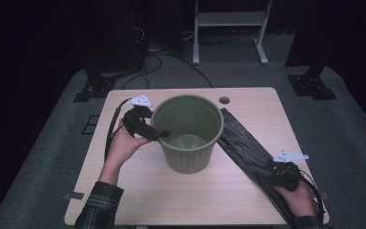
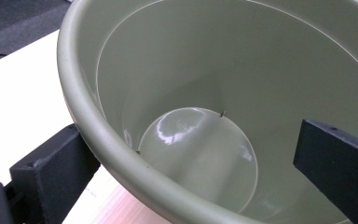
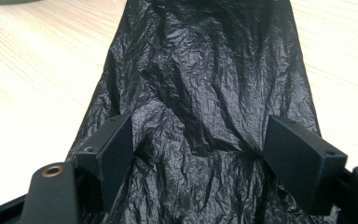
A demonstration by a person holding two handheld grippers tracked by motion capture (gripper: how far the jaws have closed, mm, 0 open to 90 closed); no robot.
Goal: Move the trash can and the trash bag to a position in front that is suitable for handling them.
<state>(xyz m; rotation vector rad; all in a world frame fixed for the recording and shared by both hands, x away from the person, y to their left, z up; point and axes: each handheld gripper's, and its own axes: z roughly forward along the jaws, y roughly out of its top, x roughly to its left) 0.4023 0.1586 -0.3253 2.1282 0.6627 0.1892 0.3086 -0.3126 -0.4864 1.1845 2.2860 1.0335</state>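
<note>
High view: we find the green bin [image 1: 188, 133] upright at mid-desk [image 1: 248, 195], the black bag [image 1: 248, 148] lying flat beside it toward the right tongs [image 1: 269, 177]. The left tongs [image 1: 159, 134] meet the rim.

Left gripper view: one jaw stands inside the bin [image 2: 223, 84], one outside, gapped wide, not pressing. We judge it light, stiff, smooth; take the rim.

Right gripper view: jaws wide, straddling the bag [image 3: 200, 93]. Thin, limp, slippery film; pinch a gathered fold.

High view looks down on the table [image 1: 138, 200]; gripper views sit close — bin [image 1: 188, 131], bag [image 1: 248, 148].
</note>
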